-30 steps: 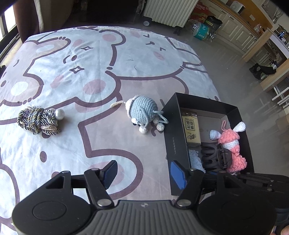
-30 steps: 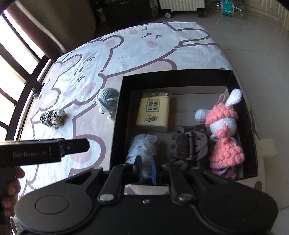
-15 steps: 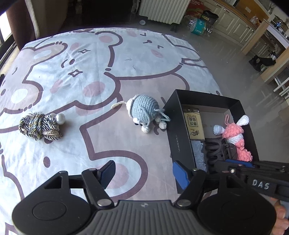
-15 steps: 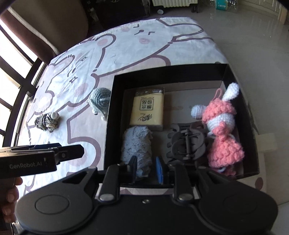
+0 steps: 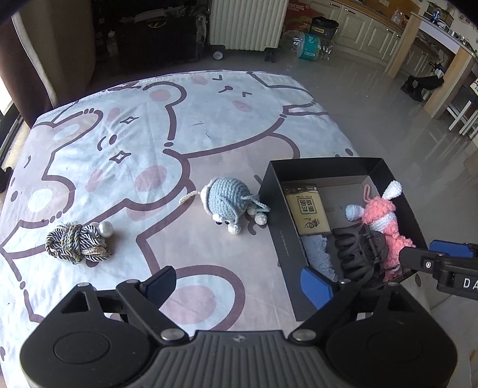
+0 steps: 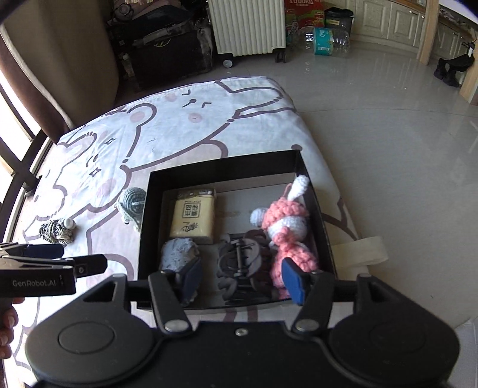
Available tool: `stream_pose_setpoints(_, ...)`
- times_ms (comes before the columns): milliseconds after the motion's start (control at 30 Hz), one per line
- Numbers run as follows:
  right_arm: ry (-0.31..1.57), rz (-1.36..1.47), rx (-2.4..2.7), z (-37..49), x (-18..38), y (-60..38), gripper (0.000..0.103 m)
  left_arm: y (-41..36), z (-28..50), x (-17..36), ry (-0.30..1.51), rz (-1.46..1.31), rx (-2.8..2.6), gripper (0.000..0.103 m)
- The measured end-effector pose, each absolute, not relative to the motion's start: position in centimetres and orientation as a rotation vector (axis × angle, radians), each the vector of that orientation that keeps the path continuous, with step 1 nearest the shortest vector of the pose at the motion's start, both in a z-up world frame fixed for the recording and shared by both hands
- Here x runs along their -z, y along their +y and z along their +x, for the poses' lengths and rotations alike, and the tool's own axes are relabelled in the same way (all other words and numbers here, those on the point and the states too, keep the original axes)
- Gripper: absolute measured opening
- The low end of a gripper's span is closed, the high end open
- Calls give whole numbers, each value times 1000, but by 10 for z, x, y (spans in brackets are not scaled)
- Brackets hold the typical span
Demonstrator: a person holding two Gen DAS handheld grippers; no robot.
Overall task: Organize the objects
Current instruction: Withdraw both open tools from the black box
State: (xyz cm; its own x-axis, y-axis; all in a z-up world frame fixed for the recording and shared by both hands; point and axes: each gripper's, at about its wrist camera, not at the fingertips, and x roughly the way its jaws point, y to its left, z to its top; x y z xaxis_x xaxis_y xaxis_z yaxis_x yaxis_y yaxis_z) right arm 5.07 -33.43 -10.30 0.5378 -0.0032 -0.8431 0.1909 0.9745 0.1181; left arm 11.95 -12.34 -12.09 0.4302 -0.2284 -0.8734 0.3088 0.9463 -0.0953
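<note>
**Cartoon-print cloth, black box at its right edge**

Pale cloth (image 5: pixel 125 125) with brown bear outlines spread over the surface; tiled floor, white radiator (image 5: pixel 246 22) and cabinets beyond, dim and warped toward the frame edges.

Far left on the cloth: knotted cord bundle (image 5: pixel 74 243) with a pearl bead (image 5: pixel 105 229) touching it. Nearer the middle: blue crochet toy (image 5: pixel 228 203), tipped over, just beside the box's left wall, face hard to read.

Lower middle: left gripper (image 5: pixel 239 282), jaws opening, nothing between them, one blue pad over cloth, the other over the box's near-left corner.

Right: black box (image 5: pixel 325 167), holding a tan packet (image 6: pixel 194 215) at the back left, a pale blue fuzzy item (image 6: pixel 179 253) in front of it, partly hidden behind a finger, kind unclear. Beside these a dark claw clip (image 6: pixel 239 262) and a pink crochet rabbit (image 6: pixel 286 221) along the right wall, lower part cut off by a pad.

Over the box's near end: right gripper (image 6: pixel 240 280), jaws opening, clip seen between the pads, contact not discernible.
</note>
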Motion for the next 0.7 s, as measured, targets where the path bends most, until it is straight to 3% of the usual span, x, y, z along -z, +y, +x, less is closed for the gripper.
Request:
stream_pose_setpoints(100,996,196,135,48,103,-335,68,-122,118,120,1074,89,327,98)
stream_pose_setpoints(200,985,186,145,46,101,-334,85,-119,119,118,1073,83,318,101)
stream_pose_setpoints(333,968,157,161,41,97,-332,98,-116,120,118,1075,73,311,103)
stream_pose_setpoints(467,964,126,183,39,97,-332,103,-114,121,119,1080,79,305,103)
stream_pose_setpoints(700,955,100,213,39,97,-334,103,-113,121,120,1077,90,293,103)
